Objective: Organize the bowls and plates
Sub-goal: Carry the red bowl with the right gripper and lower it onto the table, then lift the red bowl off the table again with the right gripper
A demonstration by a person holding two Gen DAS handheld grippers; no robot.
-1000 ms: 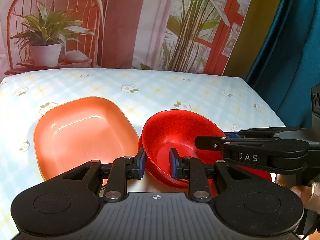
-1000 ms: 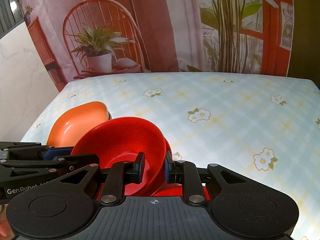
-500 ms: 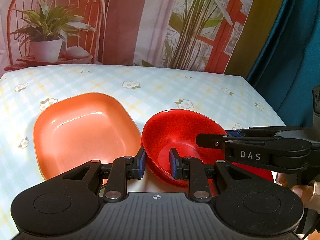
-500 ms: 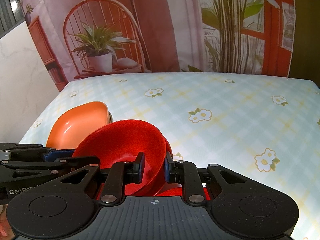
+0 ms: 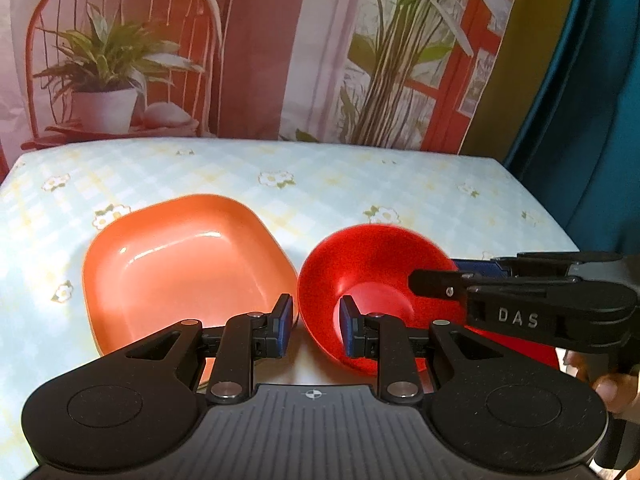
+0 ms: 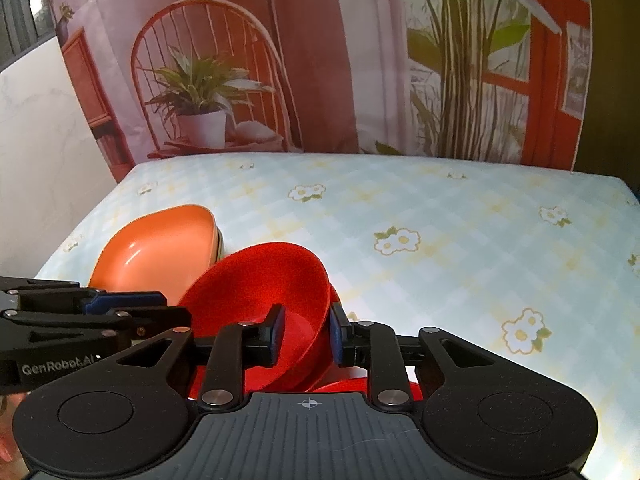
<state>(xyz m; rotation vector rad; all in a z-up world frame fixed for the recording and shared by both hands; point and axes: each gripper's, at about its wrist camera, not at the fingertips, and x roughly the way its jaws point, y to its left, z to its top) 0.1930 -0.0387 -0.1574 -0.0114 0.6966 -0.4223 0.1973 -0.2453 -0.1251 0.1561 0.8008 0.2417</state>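
A red bowl (image 5: 372, 264) (image 6: 260, 280) leans on a flat red plate (image 5: 520, 348) (image 6: 348, 386) near the table's front. My left gripper (image 5: 316, 326) straddles its near left rim. A sliver of table shows between the outer pad and the bowl, so it is open. My right gripper (image 6: 306, 334) straddles the opposite rim and its jaws are opening. The wall sits by the outer pad, and the inner pad stands off it. Each gripper shows in the other's view: the right gripper (image 5: 440, 276), the left gripper (image 6: 160, 308). An orange square plate (image 5: 180, 264) (image 6: 160, 248) lies just left of the bowl.
The table (image 5: 360, 184) has a pale checked cloth with flowers. A printed backdrop with a chair and plants hangs behind it. A teal curtain (image 5: 600, 120) is to the right and a white wall (image 6: 36, 140) to the left. A hand (image 5: 616, 392) holds the right gripper.
The red bowl has slipped slightly to the right, off the left gripper's outer pad. The right gripper's jaws stand a little wider. Neither hand has shifted.
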